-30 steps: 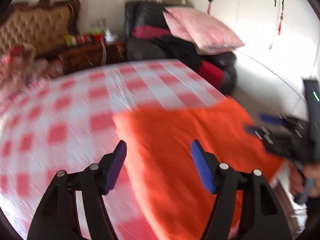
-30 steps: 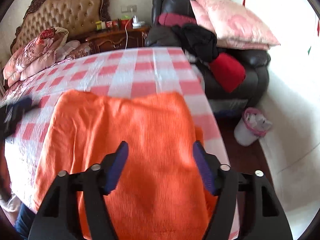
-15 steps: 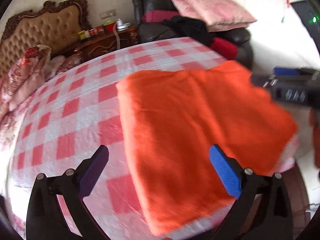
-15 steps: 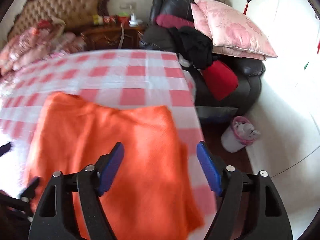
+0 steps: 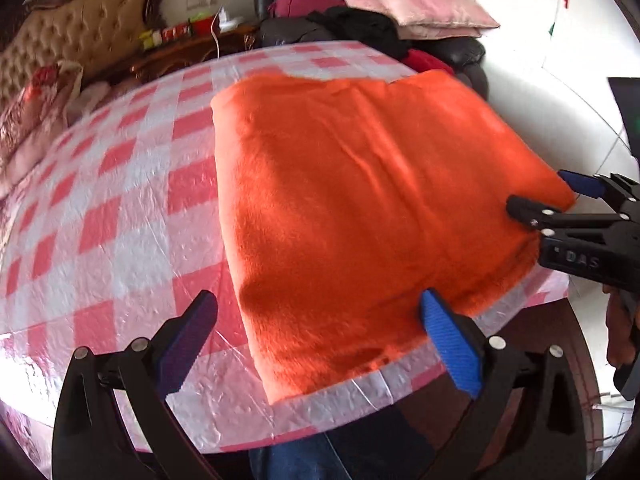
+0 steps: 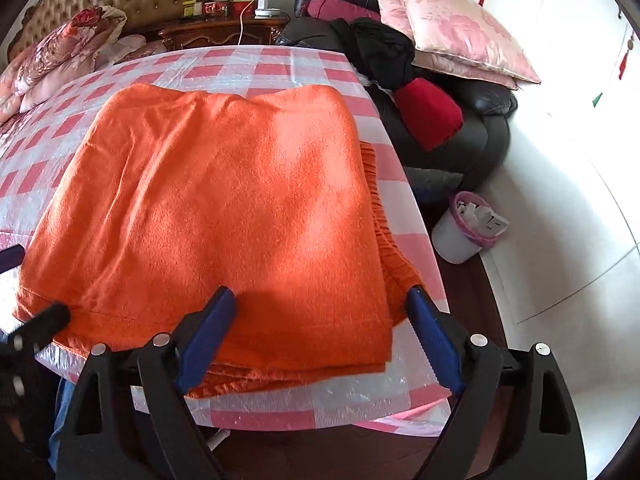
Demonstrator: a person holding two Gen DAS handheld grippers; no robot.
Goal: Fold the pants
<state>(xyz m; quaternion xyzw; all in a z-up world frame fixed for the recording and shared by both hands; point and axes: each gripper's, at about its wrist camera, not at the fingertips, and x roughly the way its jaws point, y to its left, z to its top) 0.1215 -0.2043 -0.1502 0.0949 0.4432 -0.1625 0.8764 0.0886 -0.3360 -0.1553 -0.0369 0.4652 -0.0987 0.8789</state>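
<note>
On the checked table (image 6: 256, 60), folded orange pants (image 6: 224, 200) lie beneath both grippers, left (image 5: 320, 344) wide, right (image 6: 320, 332) opening.

The pants (image 6: 224, 200) are plain bright orange. The table (image 5: 120, 208) wears a pink-and-white check cover. Both tongs, left (image 5: 320, 344) and right (image 6: 320, 332), are black with blue pads. Far right, the pillows (image 6: 452, 28) are pale pink and flowered.

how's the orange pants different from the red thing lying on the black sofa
The orange pants lie spread flat in folded layers on the checked table; the red thing sits bunched on the sofa. The pants cover much more area than the red thing. The pants are bright orange, the red thing deep red. Both look like soft fabric.
</note>
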